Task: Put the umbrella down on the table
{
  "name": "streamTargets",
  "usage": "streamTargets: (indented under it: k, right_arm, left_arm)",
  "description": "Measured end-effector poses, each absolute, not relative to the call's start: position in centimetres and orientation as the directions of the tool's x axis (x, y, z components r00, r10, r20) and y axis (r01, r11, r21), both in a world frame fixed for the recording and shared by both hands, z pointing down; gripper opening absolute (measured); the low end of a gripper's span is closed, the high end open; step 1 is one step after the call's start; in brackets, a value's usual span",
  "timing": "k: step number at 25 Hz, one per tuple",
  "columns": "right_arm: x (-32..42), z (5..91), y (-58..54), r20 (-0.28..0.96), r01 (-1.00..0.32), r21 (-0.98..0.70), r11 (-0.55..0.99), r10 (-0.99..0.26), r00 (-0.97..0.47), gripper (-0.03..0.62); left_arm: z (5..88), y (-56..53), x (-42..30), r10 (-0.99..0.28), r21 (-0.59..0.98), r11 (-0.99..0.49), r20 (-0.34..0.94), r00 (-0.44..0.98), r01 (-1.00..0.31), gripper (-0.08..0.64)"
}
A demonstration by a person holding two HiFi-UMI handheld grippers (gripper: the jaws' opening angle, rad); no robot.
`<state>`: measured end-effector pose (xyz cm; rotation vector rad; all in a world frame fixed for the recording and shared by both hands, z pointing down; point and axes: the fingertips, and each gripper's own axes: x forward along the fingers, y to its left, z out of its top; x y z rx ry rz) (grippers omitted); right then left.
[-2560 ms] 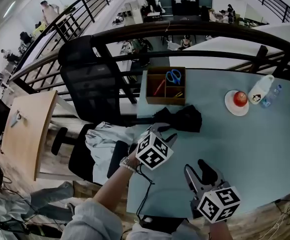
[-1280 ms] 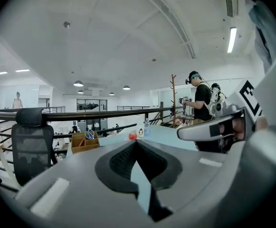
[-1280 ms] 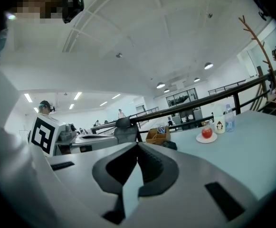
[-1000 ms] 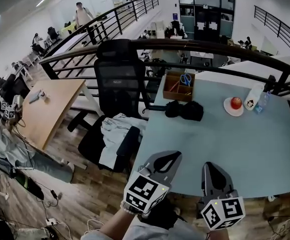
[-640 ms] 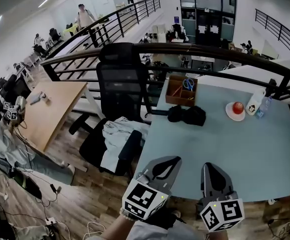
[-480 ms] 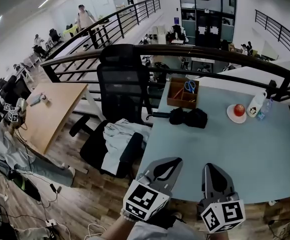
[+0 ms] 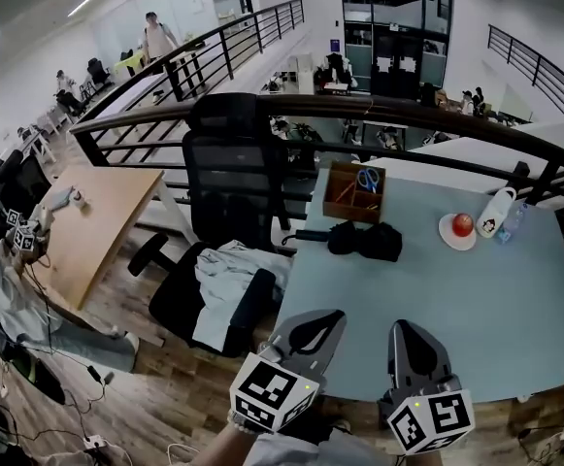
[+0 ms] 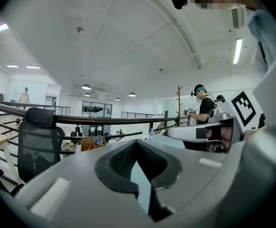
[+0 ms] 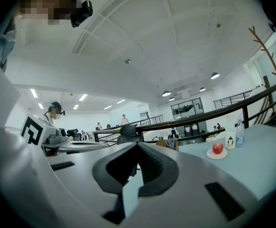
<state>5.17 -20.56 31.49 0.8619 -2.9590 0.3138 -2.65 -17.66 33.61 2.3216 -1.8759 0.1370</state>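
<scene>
The black folded umbrella (image 7: 364,241) lies on the pale blue table (image 7: 456,309) near its far left side, with its handle poking out over the left edge. Nothing touches it. My left gripper (image 7: 330,318) and right gripper (image 7: 405,328) hover side by side at the table's near edge, far short of the umbrella. Both are shut and hold nothing. In the left gripper view the jaws (image 8: 137,144) meet at their tips, and in the right gripper view the jaws (image 9: 138,146) do too. The umbrella is not visible in either gripper view.
A wooden box (image 7: 354,192) holding scissors stands behind the umbrella. At the far right, an apple on a white plate (image 7: 461,226) sits beside a white bottle (image 7: 493,212). A black office chair (image 7: 233,178) with clothes on it stands left of the table, before a black railing (image 7: 379,110).
Both grippers have drawn back from near the umbrella to the table's near edge and risen a little. They stay shut and empty. The umbrella has not moved.
</scene>
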Motion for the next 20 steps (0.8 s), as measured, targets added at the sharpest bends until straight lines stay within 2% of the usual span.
streamTargets:
  k: [20]
  right_arm:
    - [2.8,31.8,-20.7,0.112,-0.514,-0.175,0.840,-0.502,-0.858,0.000]
  left_arm:
    - [33.9,-17.6,-3.6,-0.959,0.089,-0.217,0.168,0.229,-0.972,0.005]
